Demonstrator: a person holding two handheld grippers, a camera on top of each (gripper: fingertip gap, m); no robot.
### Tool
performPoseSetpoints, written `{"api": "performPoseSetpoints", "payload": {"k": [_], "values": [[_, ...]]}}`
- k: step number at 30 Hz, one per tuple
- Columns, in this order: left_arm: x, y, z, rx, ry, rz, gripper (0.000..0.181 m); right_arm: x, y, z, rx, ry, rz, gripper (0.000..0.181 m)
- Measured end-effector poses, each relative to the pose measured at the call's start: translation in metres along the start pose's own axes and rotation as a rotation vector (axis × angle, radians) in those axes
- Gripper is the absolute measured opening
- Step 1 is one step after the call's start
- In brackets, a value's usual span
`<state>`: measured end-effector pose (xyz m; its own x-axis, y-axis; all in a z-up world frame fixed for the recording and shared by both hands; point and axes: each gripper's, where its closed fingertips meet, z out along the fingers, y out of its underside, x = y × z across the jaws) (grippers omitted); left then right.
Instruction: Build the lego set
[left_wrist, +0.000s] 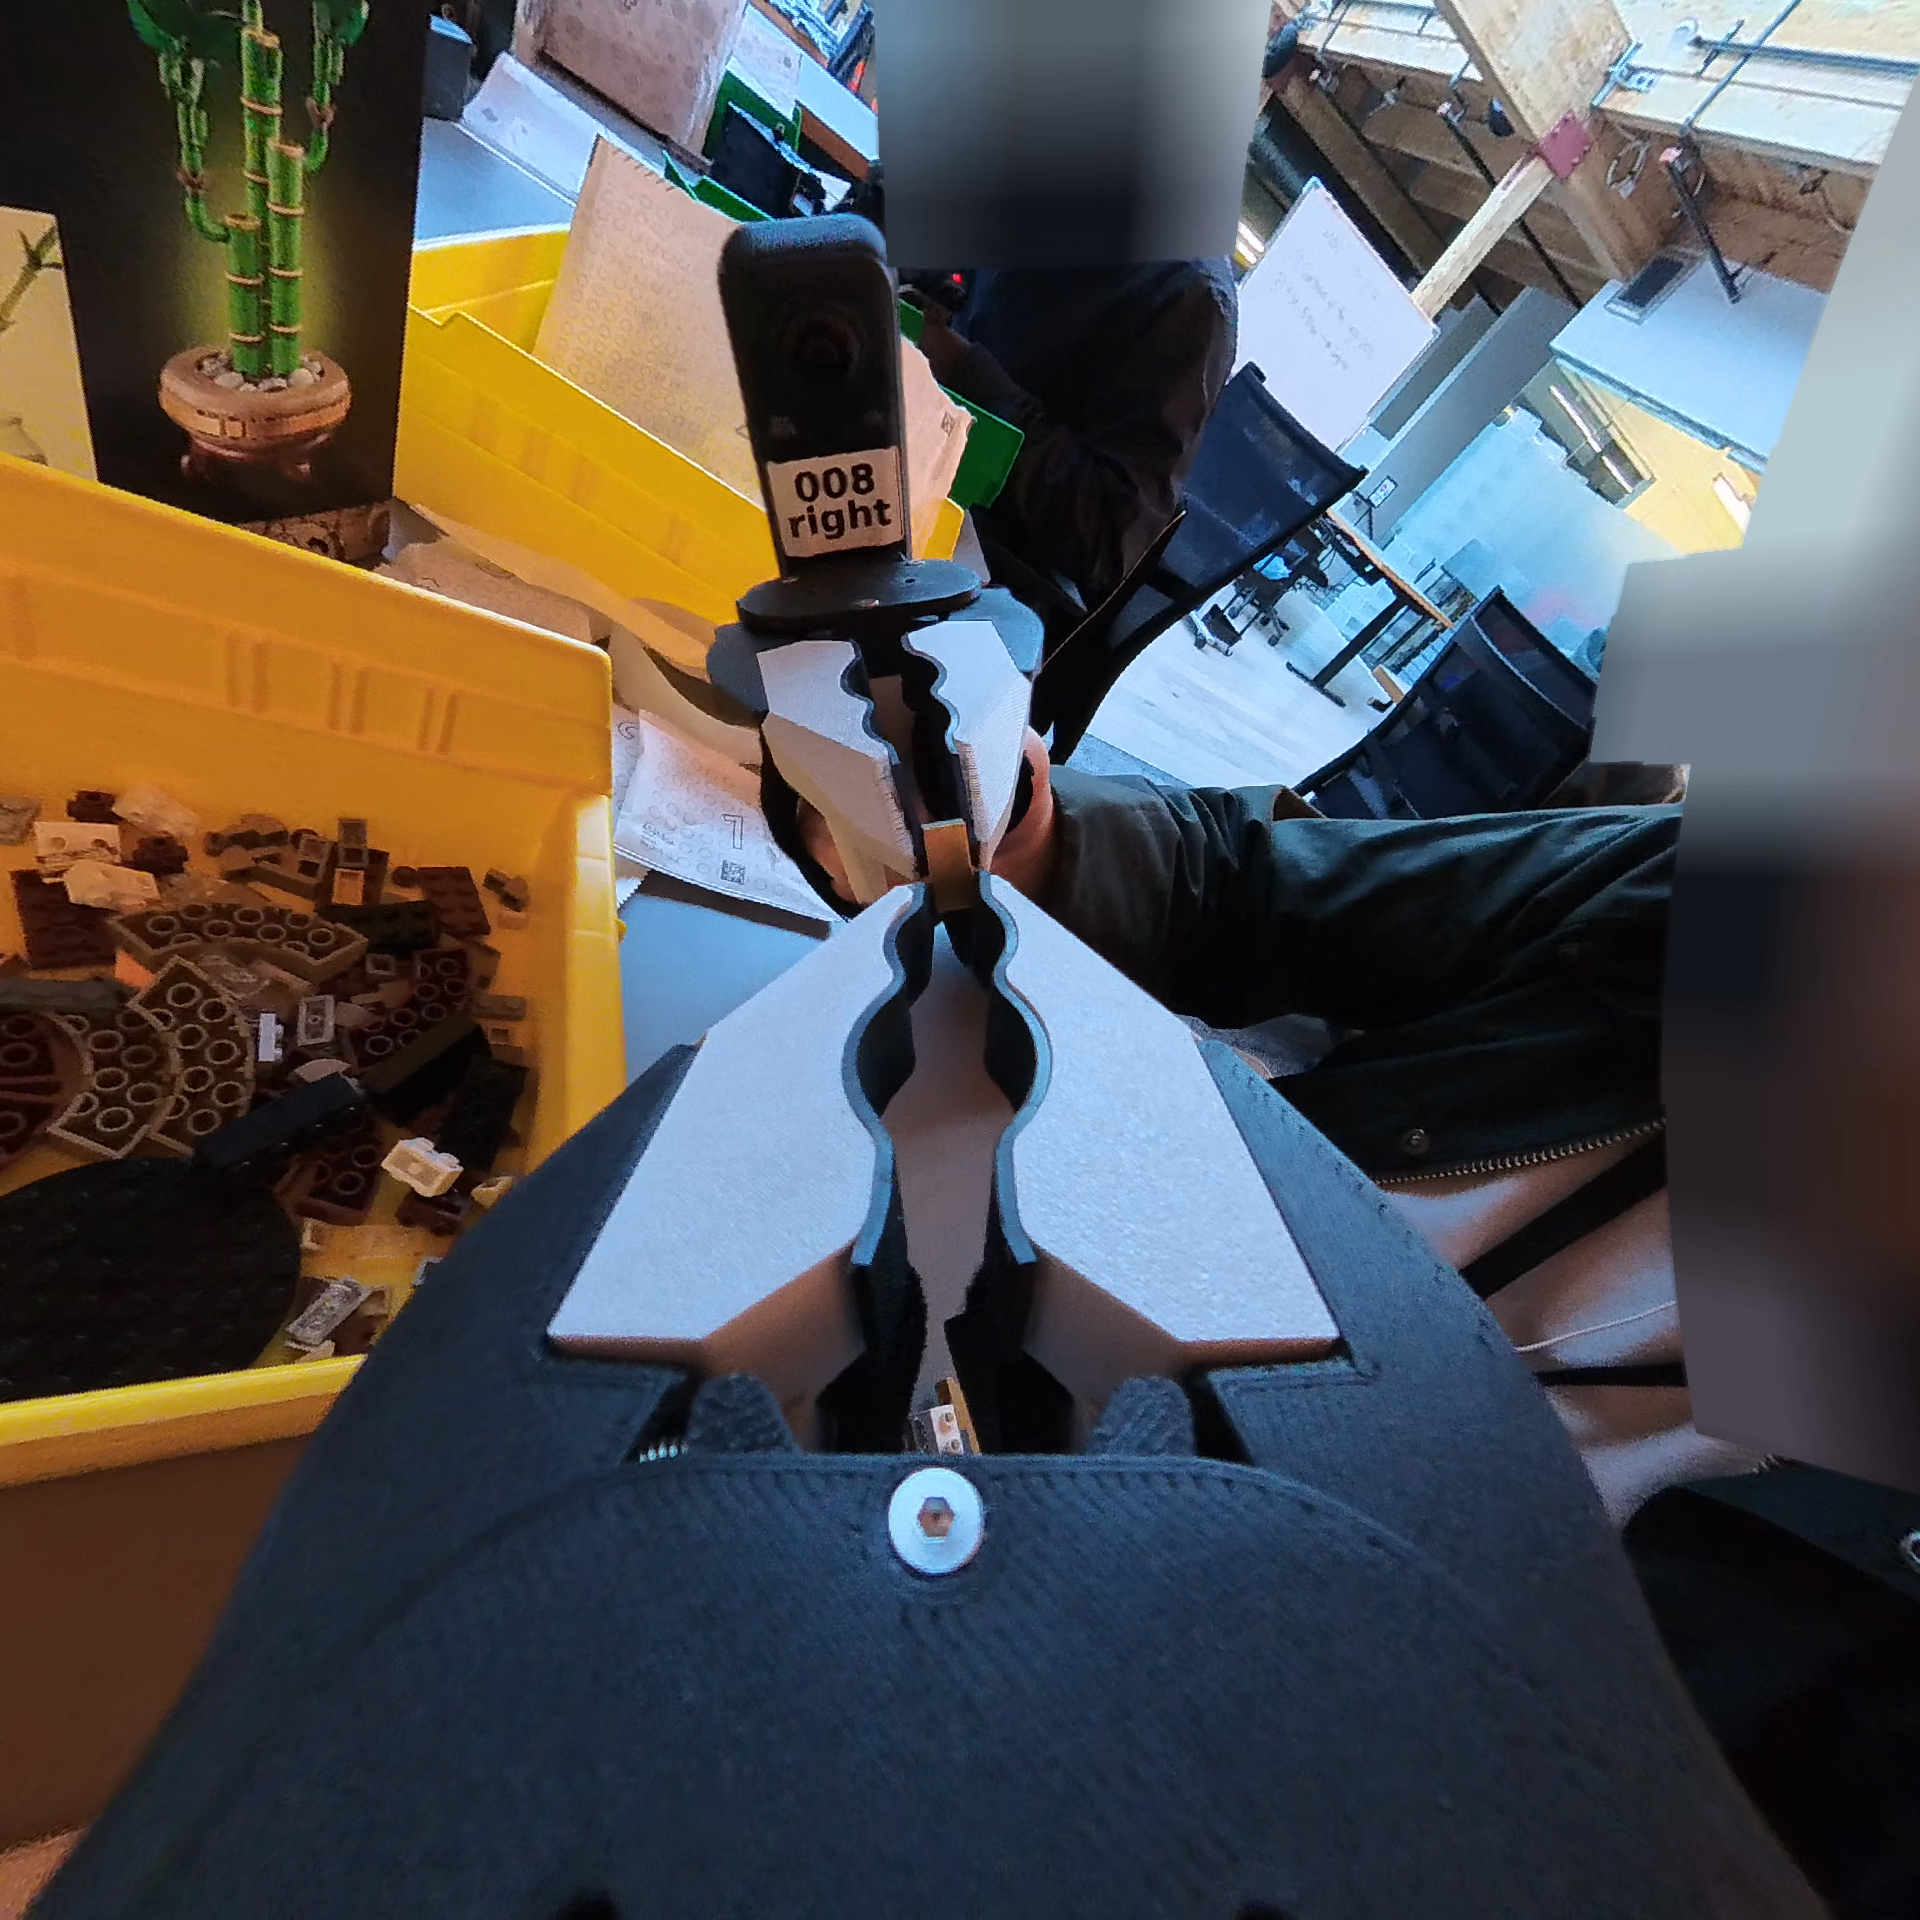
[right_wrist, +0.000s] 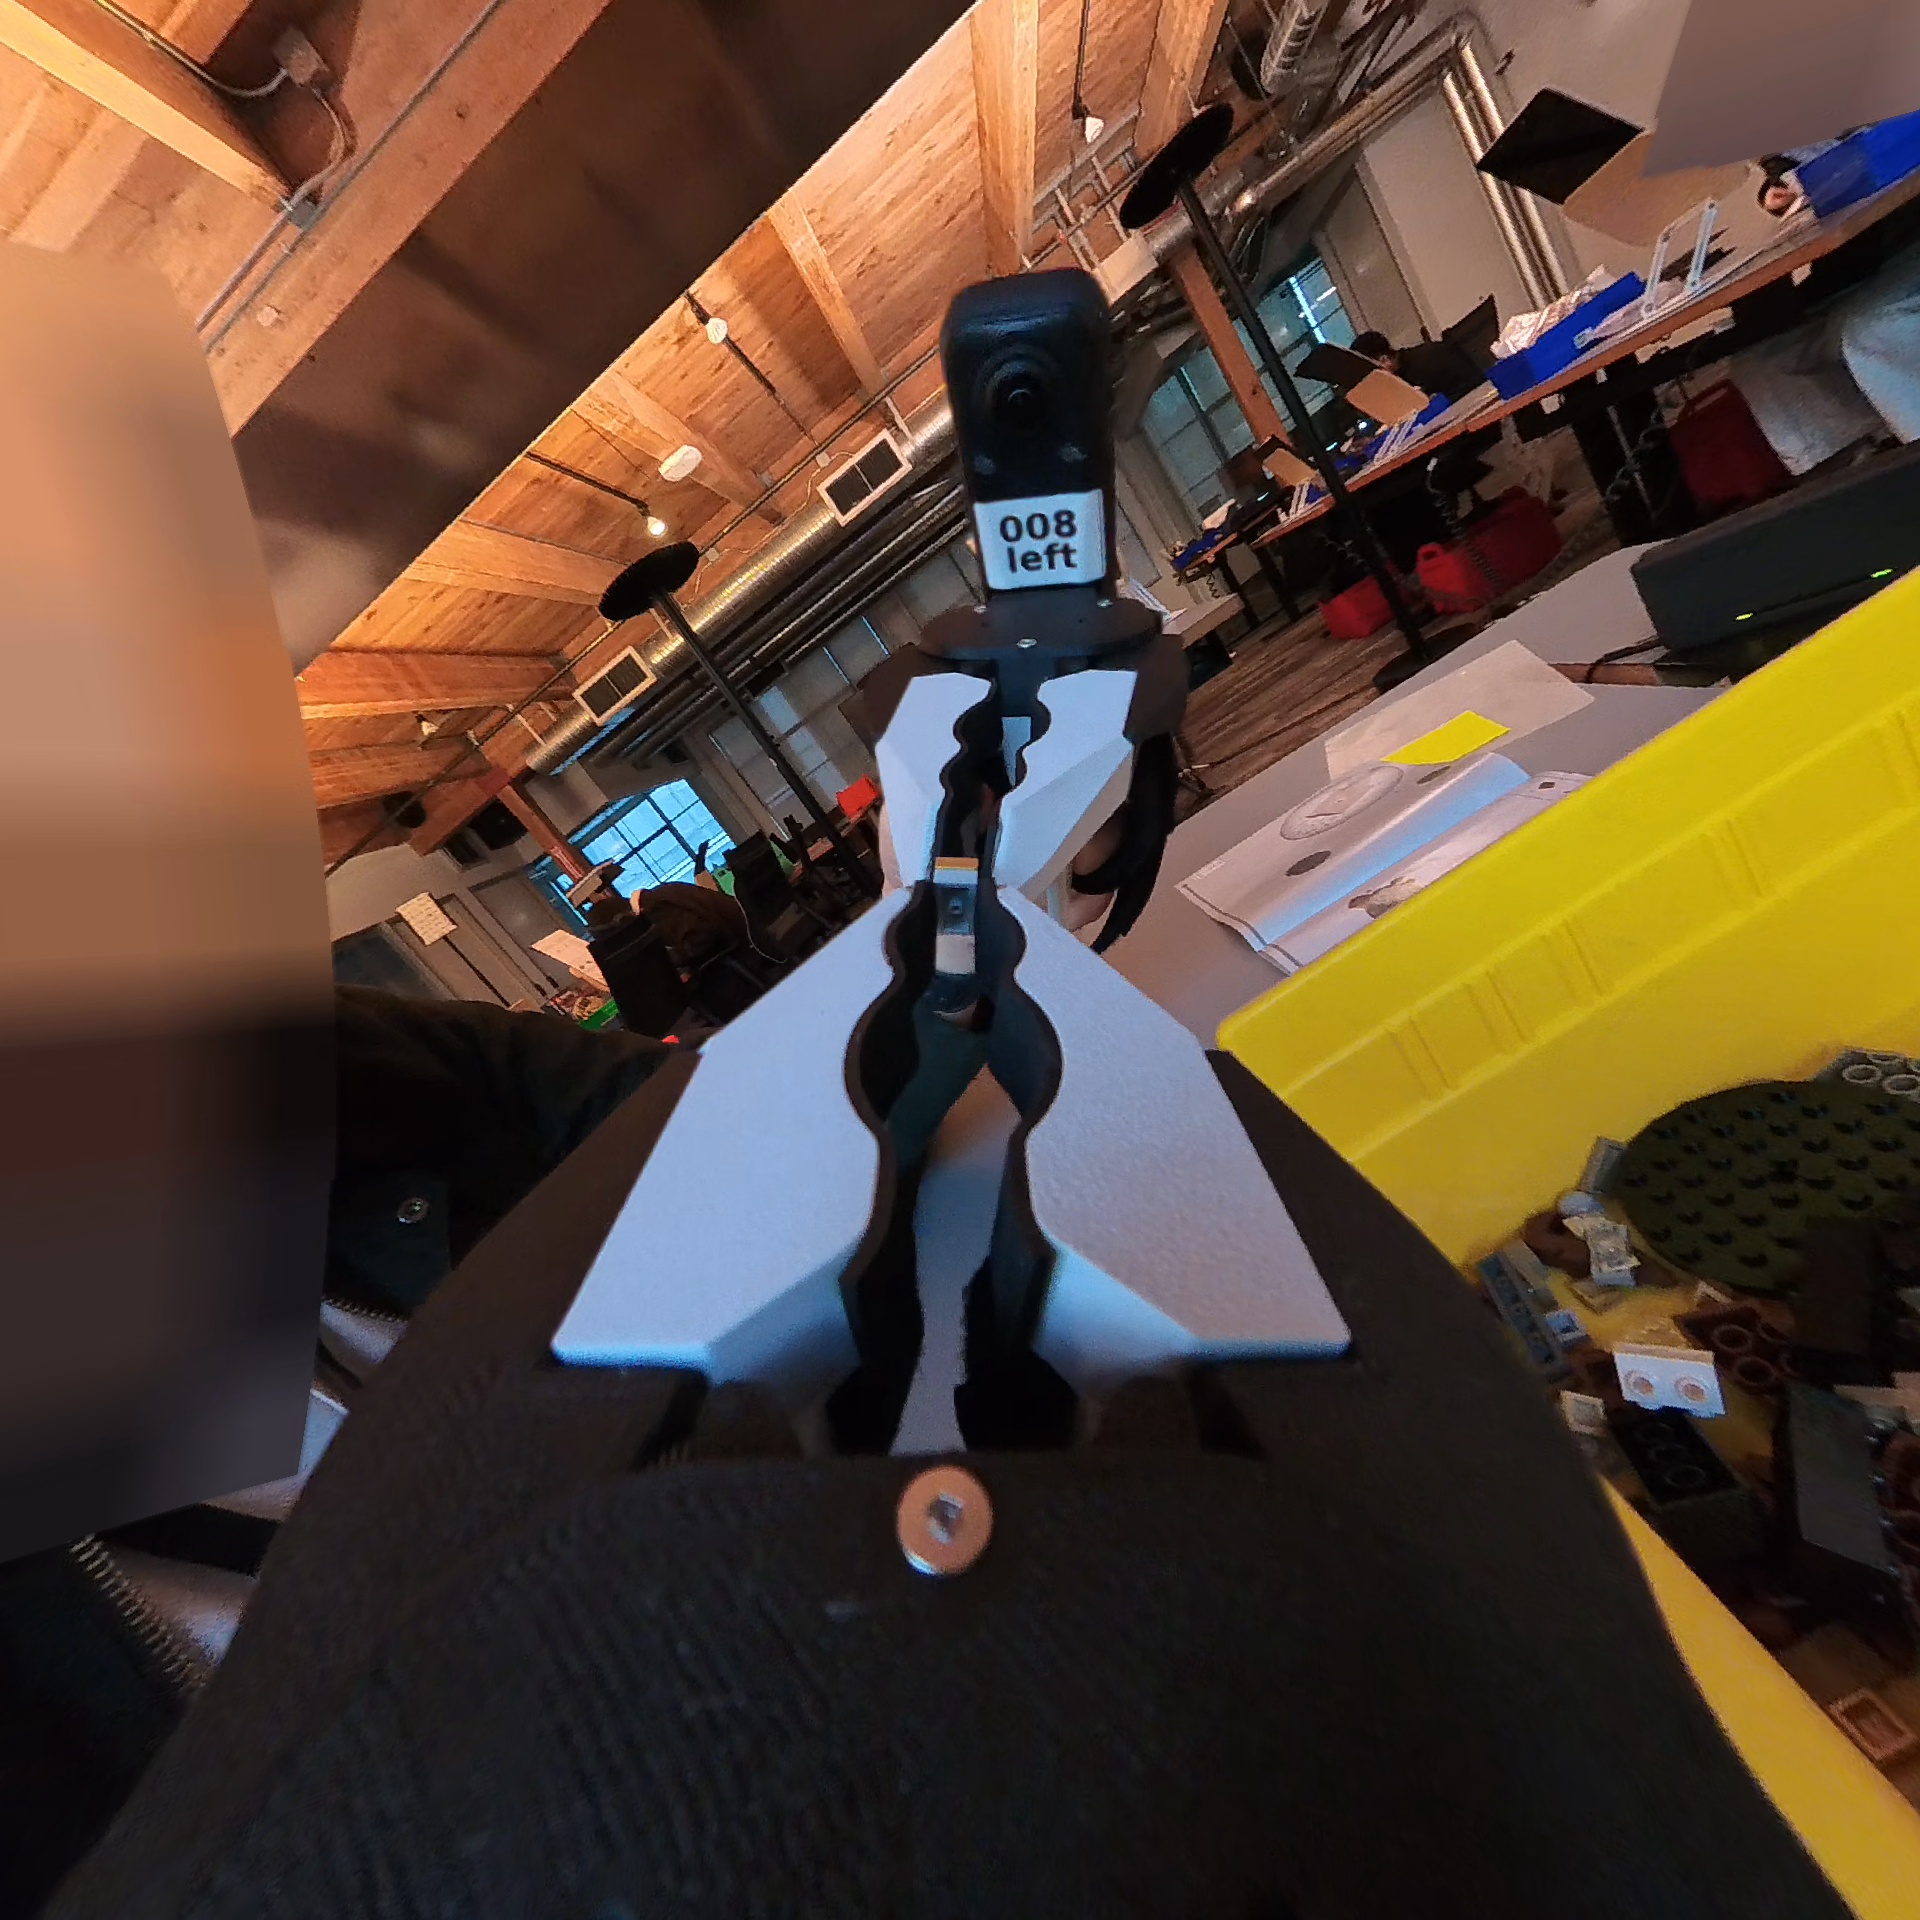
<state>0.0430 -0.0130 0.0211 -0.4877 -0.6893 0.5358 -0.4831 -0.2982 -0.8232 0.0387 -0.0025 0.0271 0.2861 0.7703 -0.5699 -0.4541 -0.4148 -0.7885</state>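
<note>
Two black-and-white claws meet tip to tip: the left claw (left_wrist: 951, 899) and the right claw (right_wrist: 951, 914) both pinch one small tan lego piece (left_wrist: 948, 847). One yellow plastic bin (left_wrist: 312, 665) of loose brown lego bricks (left_wrist: 260, 997) sits beside them on the grey desk (left_wrist: 686, 966).

I count my two tongs, left (left_wrist: 951, 894) and right (left_wrist: 940, 831), tip to tip on one tan piece (left_wrist: 948, 847), two yellow bins (left_wrist: 312, 665) (left_wrist: 582, 416) to my left, and one set box (left_wrist: 239, 239) beyond them.
</note>
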Motion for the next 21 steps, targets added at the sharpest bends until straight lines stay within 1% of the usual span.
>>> {"api": "performPoseSetpoints", "payload": {"k": [12, 16, 19, 21], "values": [[0.0043, -0.0060, -0.0020, 0.025, -0.008, 0.018, 0.005, -0.0046, -0.0034, 0.0001, 0.015, 0.009, -0.041, 0.004], [0.0033, -0.0072, 0.0003, 0.032, -0.022, 0.058, 0.006, -0.0053, -0.0056, -0.0011, 0.028, 0.006, -0.046, 0.004], [0.0033, -0.0062, 0.0004, 0.026, -0.007, 0.040, 0.009, -0.0040, -0.0018, -0.0013, 0.006, -0.003, -0.038, 0.005], [0.0014, -0.0057, -0.0002, 0.029, -0.009, 0.039, 0.007, -0.0035, -0.0003, -0.0002, -0.001, -0.001, -0.042, 0.005]]}}
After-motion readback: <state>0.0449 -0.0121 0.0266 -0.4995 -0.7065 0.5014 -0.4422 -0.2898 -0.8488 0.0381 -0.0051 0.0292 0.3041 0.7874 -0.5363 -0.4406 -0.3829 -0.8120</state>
